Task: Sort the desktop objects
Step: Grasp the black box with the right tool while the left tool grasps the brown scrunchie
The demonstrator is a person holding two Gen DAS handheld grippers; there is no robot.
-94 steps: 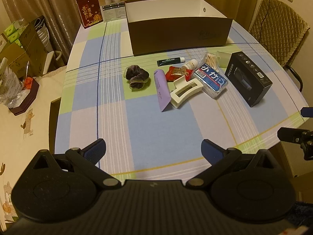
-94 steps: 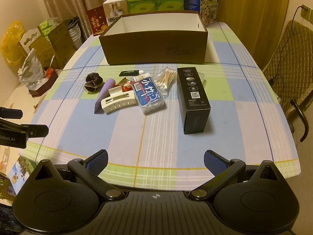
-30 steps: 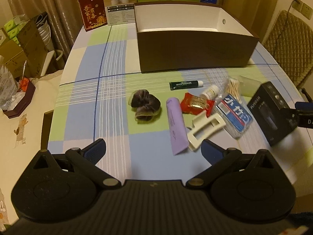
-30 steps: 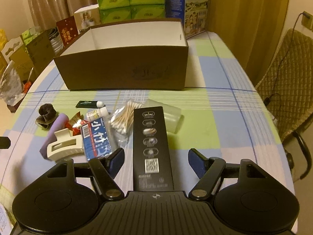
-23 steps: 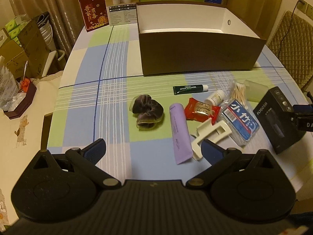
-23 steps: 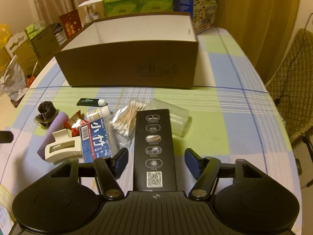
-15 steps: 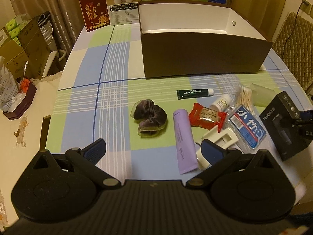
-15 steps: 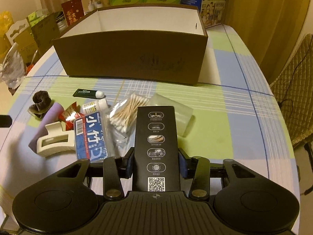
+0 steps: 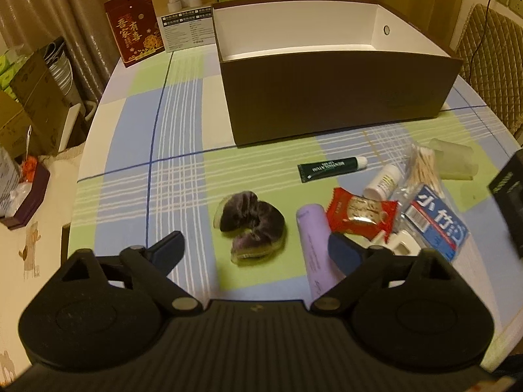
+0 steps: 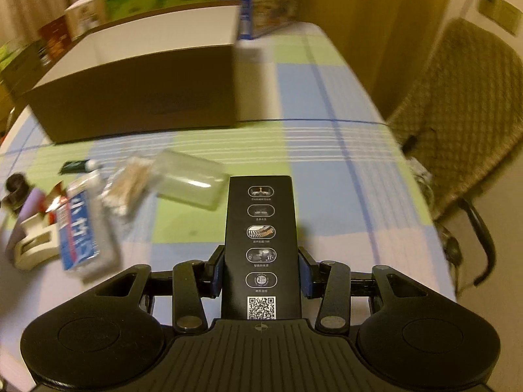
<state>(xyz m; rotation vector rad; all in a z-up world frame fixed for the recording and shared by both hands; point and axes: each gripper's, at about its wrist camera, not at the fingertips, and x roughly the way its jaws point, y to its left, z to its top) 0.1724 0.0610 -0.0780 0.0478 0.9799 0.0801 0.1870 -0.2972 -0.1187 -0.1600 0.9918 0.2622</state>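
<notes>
Right wrist view, right gripper (image 10: 261, 274) clamping black box (image 10: 261, 238), left gripper (image 9: 256, 250) jaws spread around scrunchie (image 9: 250, 227).

Black box (image 10: 261, 238), purple scrunchie (image 9: 251, 225), blue-green checked tablecloth (image 9: 183, 170).

"MENTHOLATUM" — green tube (image 9: 331, 169); "小竹" — blue pack (image 9: 436, 218)
</notes>
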